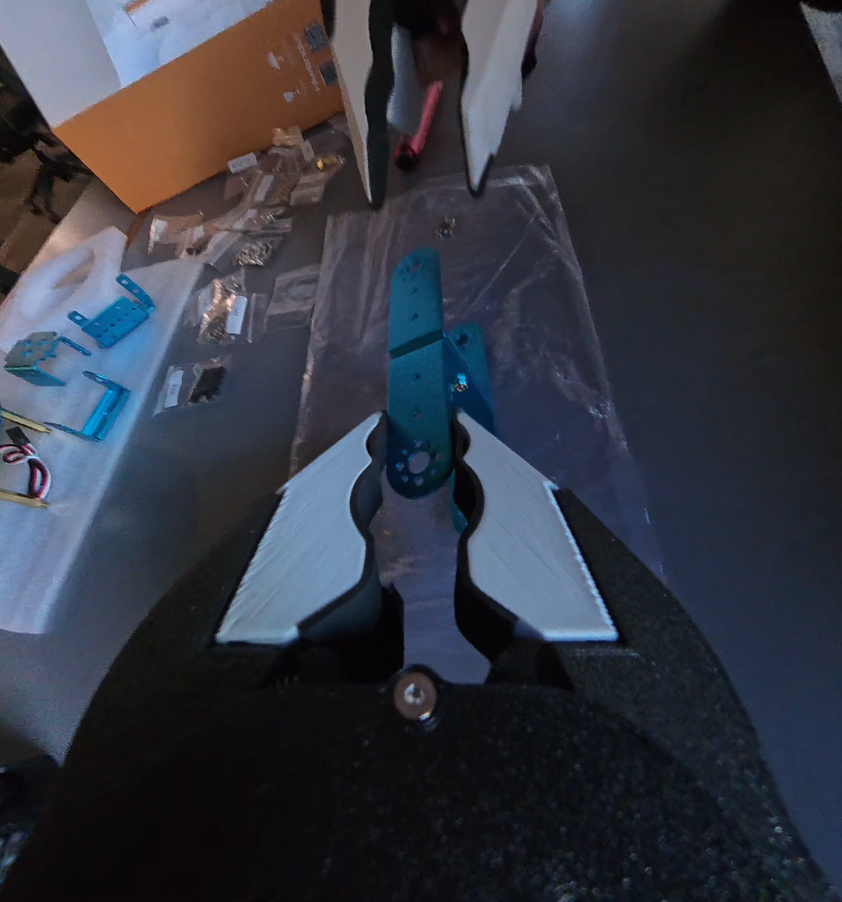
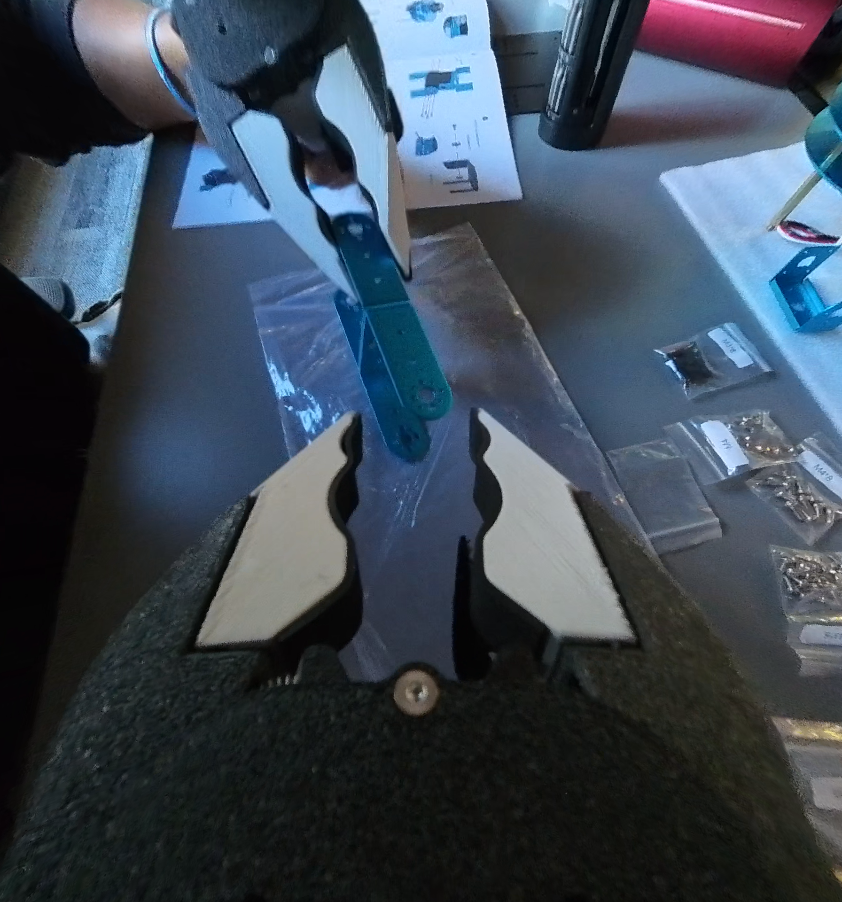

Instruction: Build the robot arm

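My left gripper (image 1: pixel 418 424) is shut on one end of a long blue metal bracket assembly (image 1: pixel 415 337) with round holes, and holds it out over a clear plastic bag (image 1: pixel 536 341) on the dark table. The right wrist view shows this gripper (image 2: pixel 377 280) from the front, with the bracket (image 2: pixel 399 356) sloping down toward me. My right gripper (image 2: pixel 415 420) is open and empty, its fingertips just short of the bracket's free end, above the plastic bag (image 2: pixel 502 341). In the left wrist view the right gripper (image 1: pixel 426 195) faces me beyond the bracket.
Small bags of screws (image 1: pixel 224 312) (image 2: pixel 800 483) lie beside the plastic bag. A white foam sheet (image 1: pixel 67 488) holds loose blue brackets (image 1: pixel 111 317) and a wired part. An orange-and-white box (image 1: pixel 189 122), a printed sheet (image 2: pixel 458 122), a black cylinder (image 2: pixel 580 73) and a person's arm (image 2: pixel 116 73) are at the edges. There is about 10 cm between the tips of the two grippers.
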`<state>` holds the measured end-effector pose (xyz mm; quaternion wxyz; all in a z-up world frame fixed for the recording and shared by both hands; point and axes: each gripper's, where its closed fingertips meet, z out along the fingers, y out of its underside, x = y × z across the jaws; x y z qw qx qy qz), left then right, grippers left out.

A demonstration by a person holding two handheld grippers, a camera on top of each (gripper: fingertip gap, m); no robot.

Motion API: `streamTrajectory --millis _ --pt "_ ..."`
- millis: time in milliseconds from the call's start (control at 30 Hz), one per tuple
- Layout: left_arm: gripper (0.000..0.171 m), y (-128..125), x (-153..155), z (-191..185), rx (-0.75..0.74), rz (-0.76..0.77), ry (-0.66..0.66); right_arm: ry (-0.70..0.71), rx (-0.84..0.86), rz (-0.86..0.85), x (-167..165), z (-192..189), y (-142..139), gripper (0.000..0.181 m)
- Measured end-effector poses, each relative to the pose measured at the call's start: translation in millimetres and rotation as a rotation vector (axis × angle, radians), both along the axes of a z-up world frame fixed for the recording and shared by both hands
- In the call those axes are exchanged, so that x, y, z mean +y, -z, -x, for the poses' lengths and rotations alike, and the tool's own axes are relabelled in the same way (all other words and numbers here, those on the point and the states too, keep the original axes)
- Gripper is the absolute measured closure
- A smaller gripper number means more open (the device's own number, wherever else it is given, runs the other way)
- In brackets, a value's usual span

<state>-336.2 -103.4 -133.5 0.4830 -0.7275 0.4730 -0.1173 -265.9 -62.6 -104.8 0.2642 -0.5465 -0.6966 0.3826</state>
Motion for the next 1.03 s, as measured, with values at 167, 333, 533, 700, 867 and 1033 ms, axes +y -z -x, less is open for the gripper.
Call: streamTrajectory --millis 167,333,533,700,867,1033 --pt "0.106 11.6 -19.0 -5.2 0.001 0.095 -0.066 0.01 0.1 0.0 -24.7 7.5 -17.2 0.148" --pt "0.123 -35.8 -4.0 21.1 -0.201 0.029 -0.422 0.043 0.273 -0.093 -68.4 16.2 -57.9 0.173" --pt "0.124 -65.8 11.5 111.9 0.0 -0.165 -1.096 0.037 0.514 -0.253 -165.1 38.5 -114.8 0.181" --pt "0.125 -59.9 -3.4 102.9 0.004 -0.165 -1.19 0.074 0.429 -0.401 -181.1 34.3 -99.7 0.181" --pt "0.124 -55.2 -30.7 96.1 0.126 -0.215 -1.322 0.108 0.42 -0.229 -199.5 15.0 -85.1 0.181" --pt "0.126 -63.2 -40.9 87.9 0.197 -0.301 -1.414 0.16 0.527 -0.378 -240.5 15.5 -109.5 0.181"
